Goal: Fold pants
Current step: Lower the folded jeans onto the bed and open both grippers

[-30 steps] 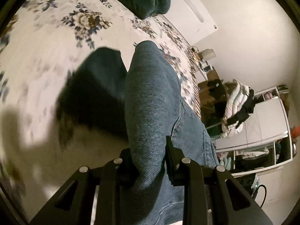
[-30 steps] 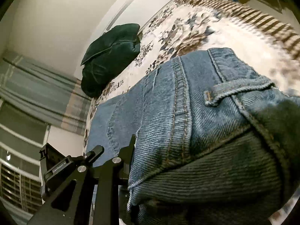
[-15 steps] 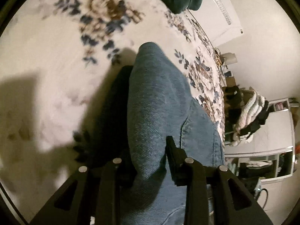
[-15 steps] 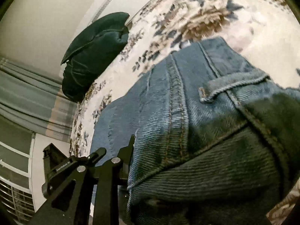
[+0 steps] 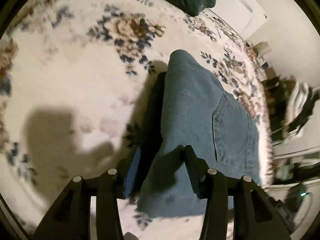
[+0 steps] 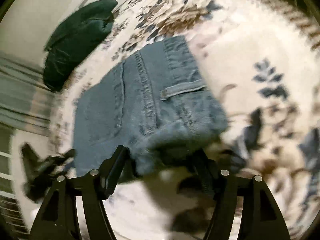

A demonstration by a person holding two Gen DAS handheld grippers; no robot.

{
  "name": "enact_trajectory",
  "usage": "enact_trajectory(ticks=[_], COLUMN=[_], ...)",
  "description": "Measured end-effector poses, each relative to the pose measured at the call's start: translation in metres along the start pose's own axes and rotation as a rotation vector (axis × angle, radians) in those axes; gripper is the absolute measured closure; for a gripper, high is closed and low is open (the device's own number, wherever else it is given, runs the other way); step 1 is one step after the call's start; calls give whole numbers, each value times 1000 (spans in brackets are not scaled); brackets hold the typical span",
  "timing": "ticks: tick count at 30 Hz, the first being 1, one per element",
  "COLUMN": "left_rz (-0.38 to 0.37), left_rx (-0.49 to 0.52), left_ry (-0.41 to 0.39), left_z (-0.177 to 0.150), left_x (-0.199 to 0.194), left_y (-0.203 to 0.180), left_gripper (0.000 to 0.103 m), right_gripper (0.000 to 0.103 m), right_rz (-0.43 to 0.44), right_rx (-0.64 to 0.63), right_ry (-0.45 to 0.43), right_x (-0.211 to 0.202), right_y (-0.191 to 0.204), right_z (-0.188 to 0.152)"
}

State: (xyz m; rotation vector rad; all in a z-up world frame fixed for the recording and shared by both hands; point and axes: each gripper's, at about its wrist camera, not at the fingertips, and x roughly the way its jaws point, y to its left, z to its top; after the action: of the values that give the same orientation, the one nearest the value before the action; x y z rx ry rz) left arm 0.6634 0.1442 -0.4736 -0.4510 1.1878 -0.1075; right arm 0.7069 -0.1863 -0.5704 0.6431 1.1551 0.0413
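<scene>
Denim pants (image 5: 200, 116) folded, bunched btwn grippers

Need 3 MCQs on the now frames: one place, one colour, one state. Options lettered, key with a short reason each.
1. Where do the folded blue denim pants lie?
A. on the cream floral bedspread
B. on a wooden chair
C. in a laundry basket

2. What colour is the cushion at the far end of the bed?
A. bright red
B. dark green
C. yellow

3. How do the jaws of the left gripper and the right gripper stand?
A. both clamped on denim
B. only the left clamped
C. both spread wide, denim loose between them

Key: 1 A, both views show the pants resting on the flowered cover. 2 B, the right wrist view shows it dark green beside the wall. 3 C, each wrist view shows a wide gap between the fingers, not squeezing the cloth.
</scene>
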Motion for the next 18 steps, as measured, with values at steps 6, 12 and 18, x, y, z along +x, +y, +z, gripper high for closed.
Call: enact_trajectory(ticks=[6,12,18], left_rz=[203,272,279], left_rx=[147,249,292], left_ry=[-76,-141,-182], left_z=[-30,-56,-85], left_x=[-38,-85,-143], left_y=[-37,-76,-107], left_gripper=[9,2,2], right_gripper=[8,0,0], right_rz=[-273,-426,-415], right_rx=[-150,-238,-270], right_ry=[-58,-165,-235], right_x=[-36,-90,-167], right_y=[32,62,86], right_z=[-15,-31,-61])
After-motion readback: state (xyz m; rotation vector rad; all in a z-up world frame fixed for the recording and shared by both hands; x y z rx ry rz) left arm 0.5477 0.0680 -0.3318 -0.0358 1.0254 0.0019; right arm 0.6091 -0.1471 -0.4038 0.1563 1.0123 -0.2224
